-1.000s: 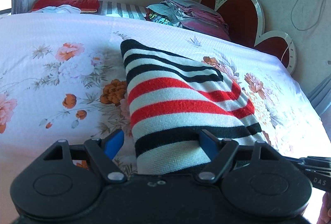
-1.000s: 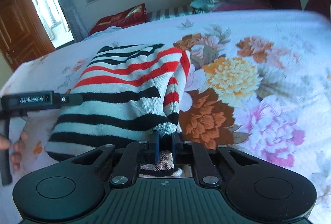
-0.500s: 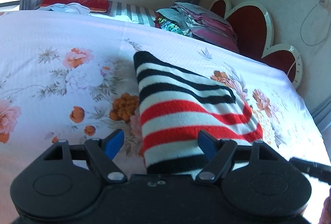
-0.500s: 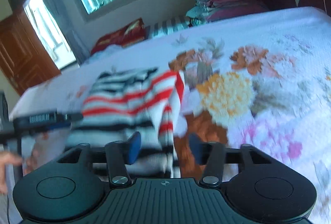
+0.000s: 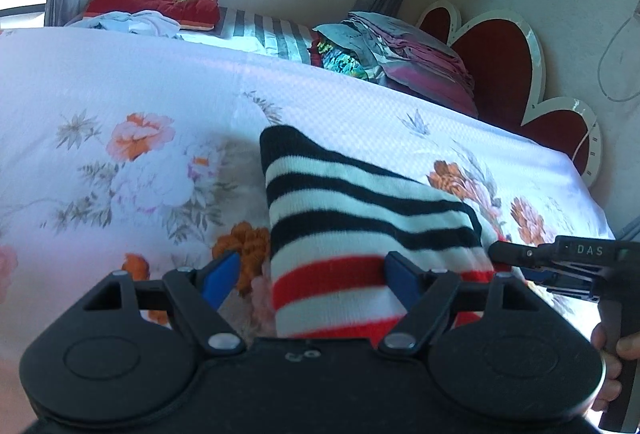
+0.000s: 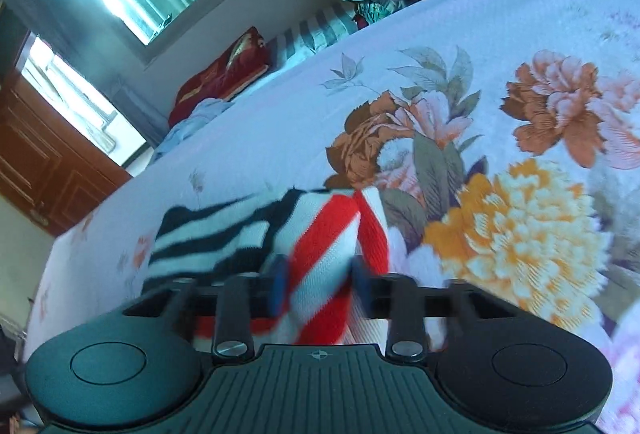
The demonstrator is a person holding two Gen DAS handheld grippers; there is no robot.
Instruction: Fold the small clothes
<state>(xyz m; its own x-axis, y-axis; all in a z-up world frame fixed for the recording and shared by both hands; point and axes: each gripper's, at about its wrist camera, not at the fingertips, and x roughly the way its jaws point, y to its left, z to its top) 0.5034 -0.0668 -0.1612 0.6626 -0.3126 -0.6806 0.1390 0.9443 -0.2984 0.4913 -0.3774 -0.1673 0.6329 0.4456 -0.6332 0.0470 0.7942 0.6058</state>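
Note:
A small knit sweater [image 5: 352, 218] with black, white and red stripes lies folded on the floral bedsheet [image 5: 132, 121]. My left gripper [image 5: 310, 274] is open, its blue pads straddling the sweater's near red-striped part. My right gripper [image 6: 318, 284] is open, with the sweater [image 6: 320, 254] between its blue pads, and it also shows at the right of the left wrist view [image 5: 560, 258]. The right wrist view is tilted and blurred.
A stack of folded clothes [image 5: 400, 49] and a red pillow [image 5: 160, 1] sit at the far side of the bed. A red heart-shaped headboard [image 5: 500, 73] stands at the right. A wooden door [image 6: 40, 161] is far left.
My right gripper let go of the sweater's edge, opened, and moved forward over the sweater while tilting. My left gripper moved forward along the sweater and stayed open.

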